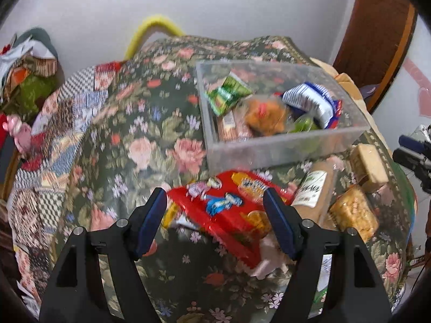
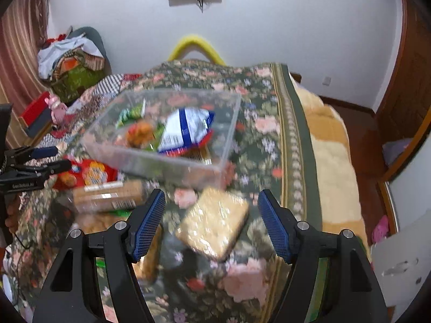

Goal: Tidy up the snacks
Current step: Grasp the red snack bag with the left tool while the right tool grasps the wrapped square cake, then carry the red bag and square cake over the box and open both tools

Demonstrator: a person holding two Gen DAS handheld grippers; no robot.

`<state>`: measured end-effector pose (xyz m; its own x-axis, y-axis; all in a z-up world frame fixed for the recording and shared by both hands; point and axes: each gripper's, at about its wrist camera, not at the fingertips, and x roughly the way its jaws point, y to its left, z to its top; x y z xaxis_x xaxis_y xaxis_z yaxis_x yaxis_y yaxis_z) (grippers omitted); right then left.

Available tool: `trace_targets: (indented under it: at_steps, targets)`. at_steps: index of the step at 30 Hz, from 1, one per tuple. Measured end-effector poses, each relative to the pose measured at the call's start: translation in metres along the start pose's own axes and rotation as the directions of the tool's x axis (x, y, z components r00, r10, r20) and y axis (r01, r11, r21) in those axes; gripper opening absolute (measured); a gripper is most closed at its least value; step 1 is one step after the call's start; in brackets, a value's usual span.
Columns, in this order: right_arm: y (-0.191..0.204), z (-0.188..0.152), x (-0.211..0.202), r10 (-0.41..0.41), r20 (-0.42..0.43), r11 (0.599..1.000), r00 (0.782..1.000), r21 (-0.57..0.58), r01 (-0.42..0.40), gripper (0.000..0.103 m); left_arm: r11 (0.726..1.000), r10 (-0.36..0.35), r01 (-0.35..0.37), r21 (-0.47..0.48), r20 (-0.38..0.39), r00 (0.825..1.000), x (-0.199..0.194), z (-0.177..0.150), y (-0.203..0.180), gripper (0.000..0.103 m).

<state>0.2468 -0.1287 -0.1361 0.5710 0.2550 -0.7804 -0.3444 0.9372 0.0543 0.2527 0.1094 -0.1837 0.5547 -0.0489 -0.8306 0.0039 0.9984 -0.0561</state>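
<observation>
Floral cloth covers the bed where I work. On it, far from my grippers, sits a clear plastic bin holding a green packet, a blue-and-white bag and an orange snack. My left gripper stands apart over a red packet, not touching. My right gripper, also apart, frames a wrapped biscuit block.

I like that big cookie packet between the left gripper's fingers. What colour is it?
The cookie packet is bright red with yellow and blue pictures. The left wrist view shows it best.
</observation>
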Motion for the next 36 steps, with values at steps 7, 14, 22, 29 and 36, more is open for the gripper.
trace_targets:
  at_steps: [7,14,22,29,36]
  targets:
    - [-0.006,-0.019,0.029,0.016,-0.09,0.999,0.996,0.045,-0.012,0.068,0.999,-0.018,0.017,-0.03,-0.027,0.999,0.016,-0.006,0.001,0.074]
    - [-0.005,-0.017,0.042,0.022,-0.098,0.998,0.995,0.067,-0.015,0.071,0.999,-0.012,0.01,-0.044,-0.026,1.0,0.031,-0.006,-0.002,0.074]
    - [0.001,-0.023,0.058,0.013,-0.128,0.998,0.992,0.062,-0.005,0.073,0.994,-0.078,0.077,-0.078,-0.016,0.997,0.033,-0.01,0.002,0.055]
    - [-0.002,-0.027,0.052,0.025,-0.119,0.998,0.993,0.068,-0.017,0.059,0.994,-0.086,0.087,-0.063,0.016,0.996,0.016,-0.013,-0.003,0.037]
    - [0.0,-0.032,0.041,0.034,-0.112,0.998,0.993,0.055,-0.028,0.053,0.997,-0.078,0.079,-0.018,0.072,0.994,-0.013,-0.02,-0.016,0.023]
